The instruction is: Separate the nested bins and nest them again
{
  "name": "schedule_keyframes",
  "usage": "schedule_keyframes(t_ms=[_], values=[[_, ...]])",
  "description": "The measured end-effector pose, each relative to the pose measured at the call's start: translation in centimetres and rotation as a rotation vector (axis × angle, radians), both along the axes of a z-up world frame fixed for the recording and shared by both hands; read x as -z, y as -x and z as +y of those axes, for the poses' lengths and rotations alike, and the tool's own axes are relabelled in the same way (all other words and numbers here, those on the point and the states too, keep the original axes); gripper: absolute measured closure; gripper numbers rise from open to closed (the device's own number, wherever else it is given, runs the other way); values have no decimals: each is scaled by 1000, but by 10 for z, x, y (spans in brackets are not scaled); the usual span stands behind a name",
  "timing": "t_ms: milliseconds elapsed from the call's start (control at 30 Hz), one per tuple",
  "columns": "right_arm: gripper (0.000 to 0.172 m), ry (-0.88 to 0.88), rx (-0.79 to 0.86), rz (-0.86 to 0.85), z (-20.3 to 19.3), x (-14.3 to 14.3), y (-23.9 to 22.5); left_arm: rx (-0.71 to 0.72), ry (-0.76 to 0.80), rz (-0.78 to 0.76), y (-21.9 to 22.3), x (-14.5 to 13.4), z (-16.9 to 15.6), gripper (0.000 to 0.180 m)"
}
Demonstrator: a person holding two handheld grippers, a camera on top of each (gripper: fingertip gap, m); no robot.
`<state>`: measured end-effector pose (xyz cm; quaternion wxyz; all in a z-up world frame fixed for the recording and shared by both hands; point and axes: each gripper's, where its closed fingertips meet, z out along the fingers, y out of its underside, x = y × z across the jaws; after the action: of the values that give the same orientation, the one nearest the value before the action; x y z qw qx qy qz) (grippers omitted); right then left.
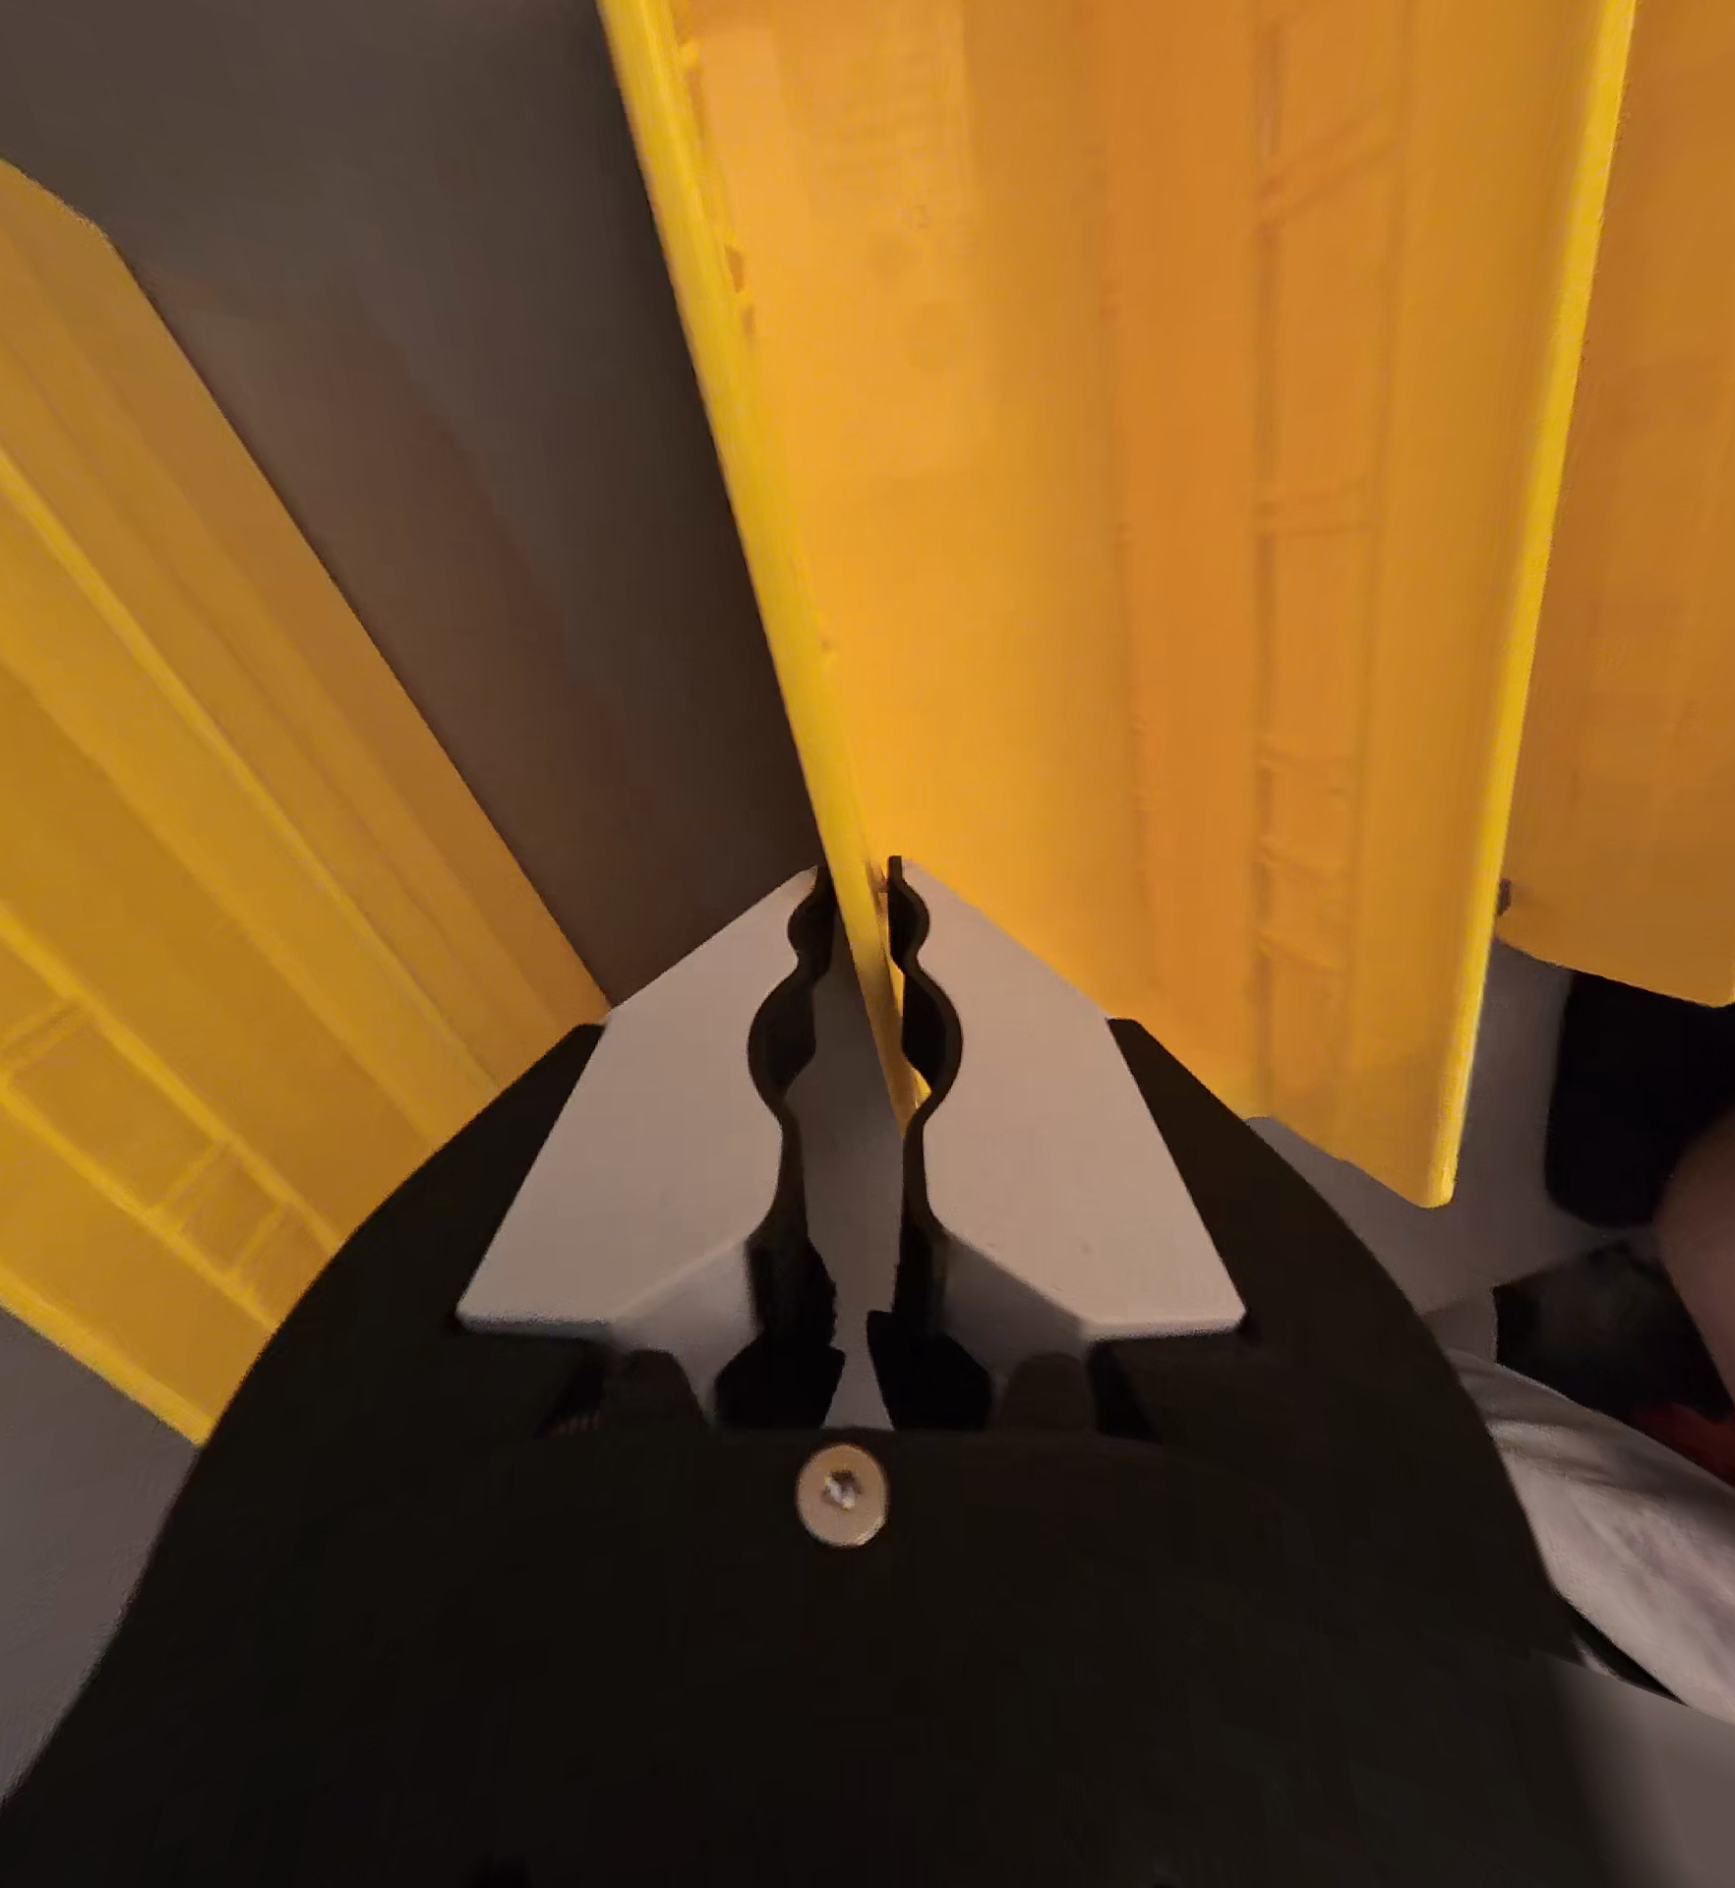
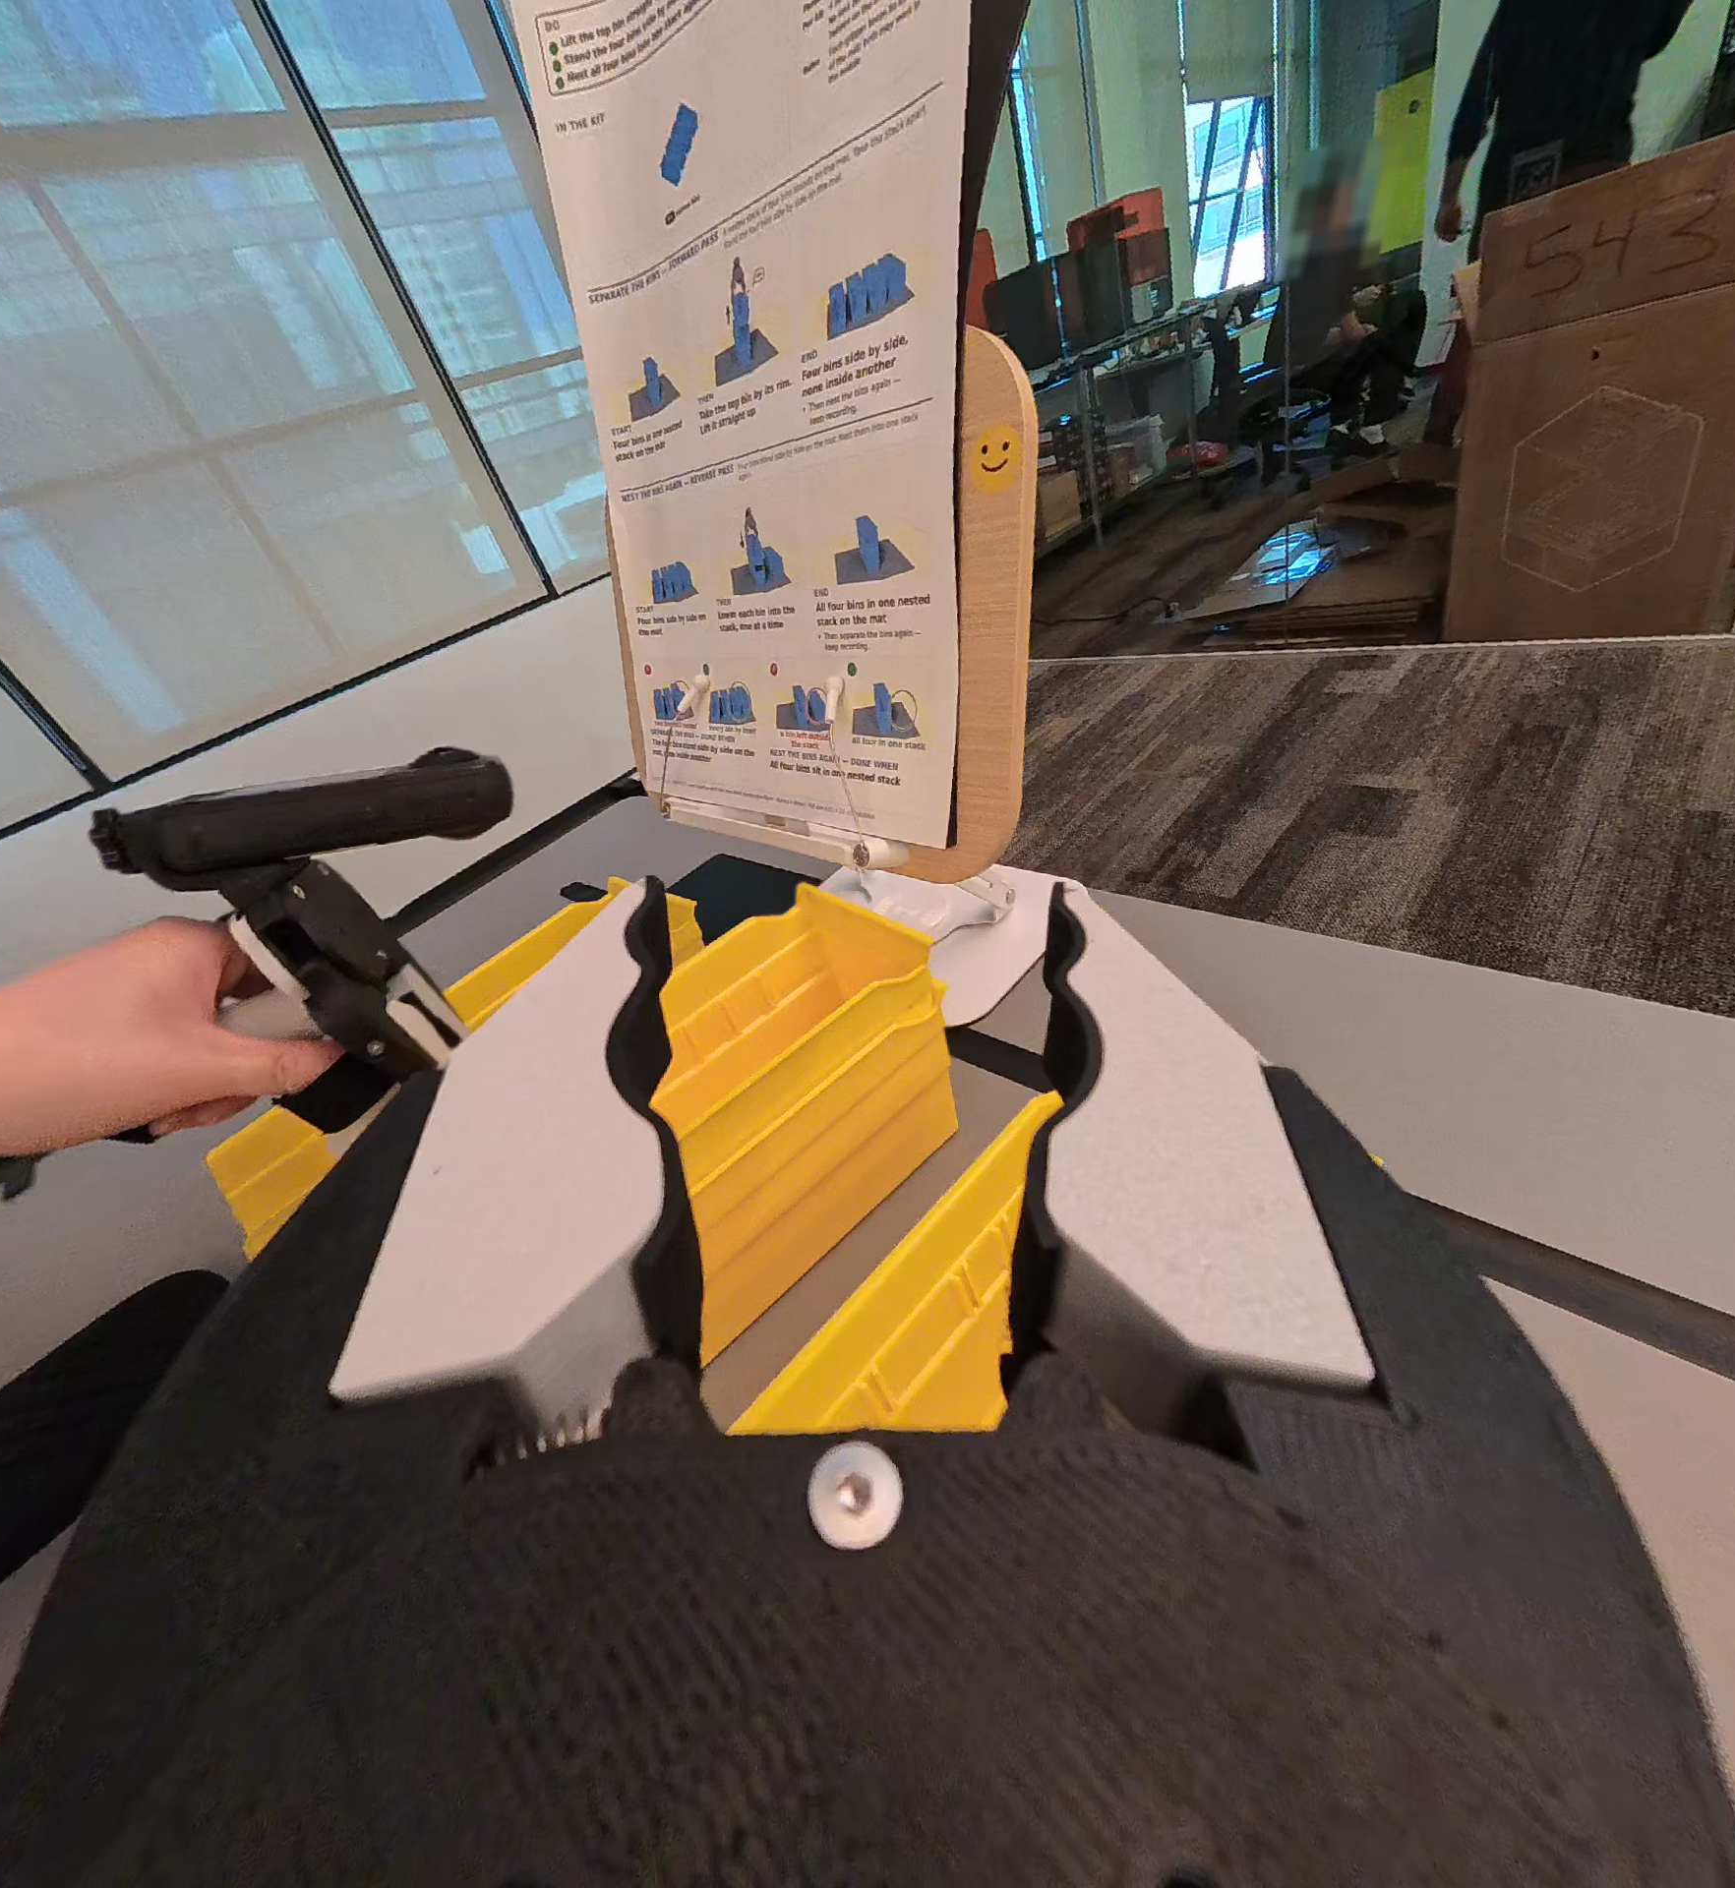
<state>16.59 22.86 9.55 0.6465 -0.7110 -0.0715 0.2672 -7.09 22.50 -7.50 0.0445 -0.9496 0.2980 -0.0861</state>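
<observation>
Left claw (image 1: 858, 868) nearly closed, both pads pinching thin wall of yellow bin (image 1: 1098, 511). Wall's long axis runs straight ahead of claw. Second yellow bin (image 1: 128, 817) just left, apart. Right claw (image 2: 853, 909) wide open, holds nothing, hangs above nested stack (image 2: 812, 1083) near worktop's (image 2: 1456, 1042) far edge. Left clearly nearer next move.

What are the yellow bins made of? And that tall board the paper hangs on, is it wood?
The yellow bins look like hard moulded plastic: one even colour, thin walls, raised ribs and a slightly shiny surface. The left gripper pinches one thin wall, and it stays straight, so it seems stiff. The board looks like light wood, or a wood-look coating: pale tan with fine grain lines and a matte face. The pictures cannot settle which.
</observation>
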Motion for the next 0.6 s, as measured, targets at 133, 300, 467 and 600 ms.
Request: schedule_keyframes(t_ms=[133,300,467,600], values=[[98,0,-3,7,0,0,-1,5,-16,82,9,0,-21,171],[98,-6,-4,11,-3,-3,-1,-70,-62,116,14,0,-29,171],[98,-7,-18,8,-4,-4,5,-200,-56,59,10,0,-23,173],[98,-9,-31,8,-5,-5,8,-289,-55,-24,4,0,-7,174]])
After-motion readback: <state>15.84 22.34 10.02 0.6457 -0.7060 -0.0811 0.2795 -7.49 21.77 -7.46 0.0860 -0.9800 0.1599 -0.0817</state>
